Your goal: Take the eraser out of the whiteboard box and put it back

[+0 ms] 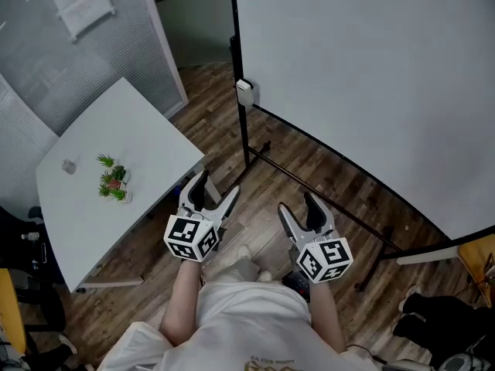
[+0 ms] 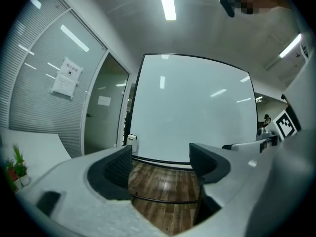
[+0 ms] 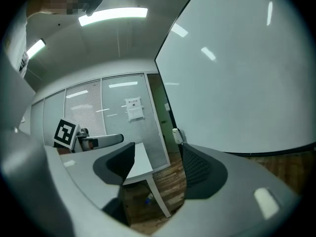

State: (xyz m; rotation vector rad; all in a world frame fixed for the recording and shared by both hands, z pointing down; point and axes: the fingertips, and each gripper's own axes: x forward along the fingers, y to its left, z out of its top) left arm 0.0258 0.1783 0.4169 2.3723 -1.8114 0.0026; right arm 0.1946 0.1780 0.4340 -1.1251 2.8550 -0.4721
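A small white whiteboard box (image 1: 244, 93) hangs on the left post of the big whiteboard (image 1: 371, 76); it also shows in the left gripper view (image 2: 132, 143) and the right gripper view (image 3: 177, 135). No eraser can be made out apart from it. Both grippers are held low in front of the person, well short of the box. My left gripper (image 1: 216, 185) is open, and only wood floor shows between its jaws (image 2: 160, 162). The right gripper (image 1: 298, 205) is open too, empty, with a table leg beyond its jaws (image 3: 159, 167).
A white table (image 1: 147, 130) stands at the left with a small green plant (image 1: 113, 180) on it. The whiteboard's black stand bar (image 1: 325, 199) runs across the wood floor ahead. Glass partitions with blinds (image 1: 46, 60) close off the far left.
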